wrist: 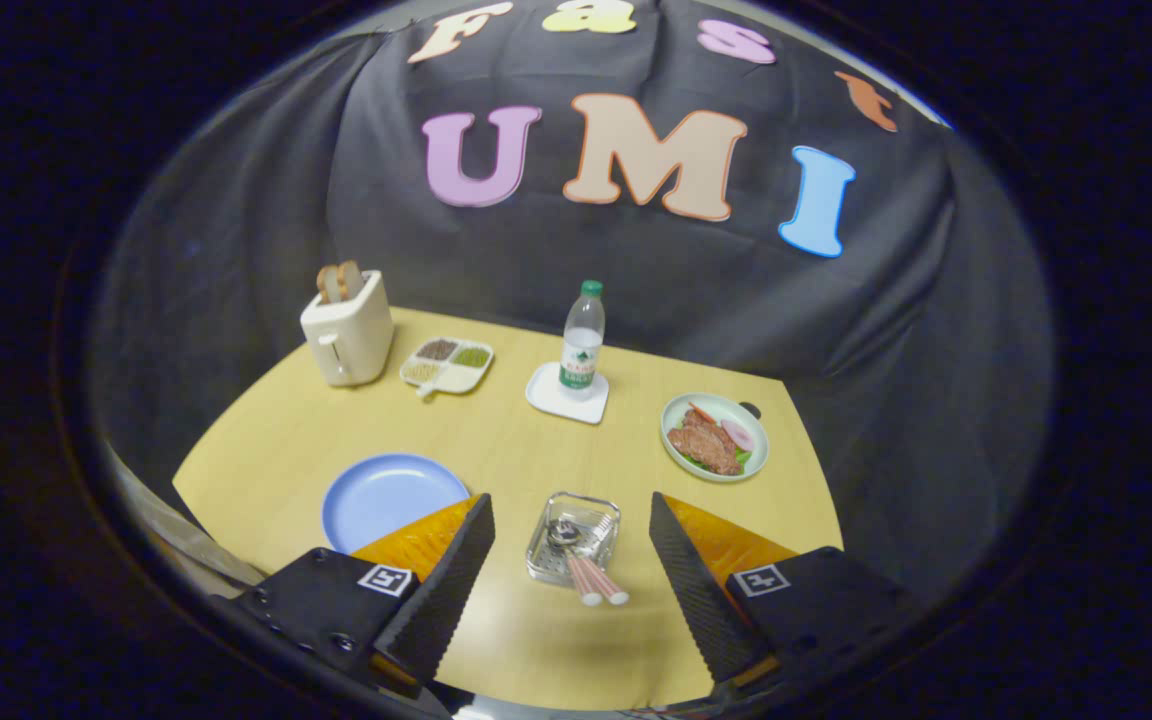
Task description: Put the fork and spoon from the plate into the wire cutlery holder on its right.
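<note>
The wire cutlery holder point(573, 537) sits on the wooden table between my two fingers, well below them. A fork and a spoon point(586, 570) with pink handles lie in it, their handles sticking out over its near rim. The blue plate point(391, 497) lies bare to the left of the holder, partly behind my left finger point(446, 580). My gripper point(572, 510) hangs open above the table, with nothing between its fingers.
A cream toaster point(347, 335) with toast stands at the far left, a divided snack tray point(448, 364) beside it. A water bottle point(583, 340) stands on a white coaster point(567, 393) mid-table. A green plate of food point(715, 436) lies to the right.
</note>
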Action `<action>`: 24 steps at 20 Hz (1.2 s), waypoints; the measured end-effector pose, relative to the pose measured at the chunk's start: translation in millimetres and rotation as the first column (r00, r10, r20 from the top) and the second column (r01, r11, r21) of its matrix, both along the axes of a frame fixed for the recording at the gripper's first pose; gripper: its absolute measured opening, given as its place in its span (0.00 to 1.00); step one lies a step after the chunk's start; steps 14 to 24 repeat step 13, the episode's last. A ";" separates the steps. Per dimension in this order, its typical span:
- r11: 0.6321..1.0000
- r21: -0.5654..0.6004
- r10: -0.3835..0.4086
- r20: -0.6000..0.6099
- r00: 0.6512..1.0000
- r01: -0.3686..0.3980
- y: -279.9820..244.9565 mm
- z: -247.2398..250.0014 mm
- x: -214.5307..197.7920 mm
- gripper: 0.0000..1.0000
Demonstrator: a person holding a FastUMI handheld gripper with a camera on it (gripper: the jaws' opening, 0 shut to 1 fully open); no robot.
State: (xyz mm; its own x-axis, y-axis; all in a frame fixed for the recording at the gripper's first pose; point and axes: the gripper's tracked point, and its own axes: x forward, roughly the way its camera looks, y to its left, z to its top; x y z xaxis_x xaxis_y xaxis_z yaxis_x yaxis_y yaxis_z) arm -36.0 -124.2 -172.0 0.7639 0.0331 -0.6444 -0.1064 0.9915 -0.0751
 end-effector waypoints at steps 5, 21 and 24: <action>0.990 0.097 -0.122 0.216 0.969 0.103 15.2 30.0 0.4 0.99; 0.978 0.162 -0.192 0.434 0.880 0.134 26.8 73.3 -9.7 0.99; 0.978 0.162 -0.192 0.434 0.880 0.134 26.8 73.3 -9.7 0.99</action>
